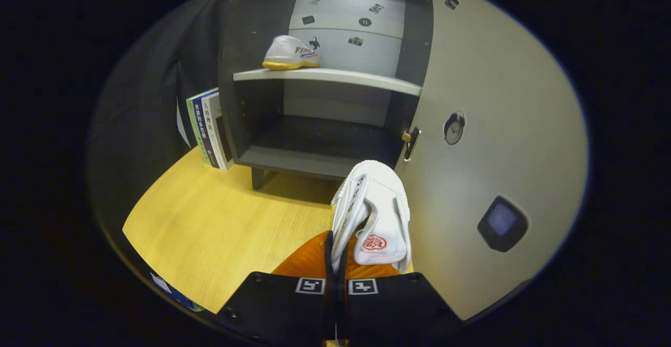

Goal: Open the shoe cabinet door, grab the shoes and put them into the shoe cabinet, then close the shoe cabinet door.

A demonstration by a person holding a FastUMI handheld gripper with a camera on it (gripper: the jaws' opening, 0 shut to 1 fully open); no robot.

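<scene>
Holding a white shoe (pixel 375 216) pinched by its upper in my nearly closed tool (pixel 335 279), toe pointing ahead at the shoe cabinet's (pixel 251 48) empty lower bay, straight beyond; its mate (pixel 290 53) sits at the shelf's (pixel 335 77) left end, door (pixel 493 100) swung open alongside.

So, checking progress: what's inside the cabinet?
One shoe sits on the cabinet shelf; the bottom looks bare. The gripper is shut on the other shoe, hiding the floor's right corner.
</scene>
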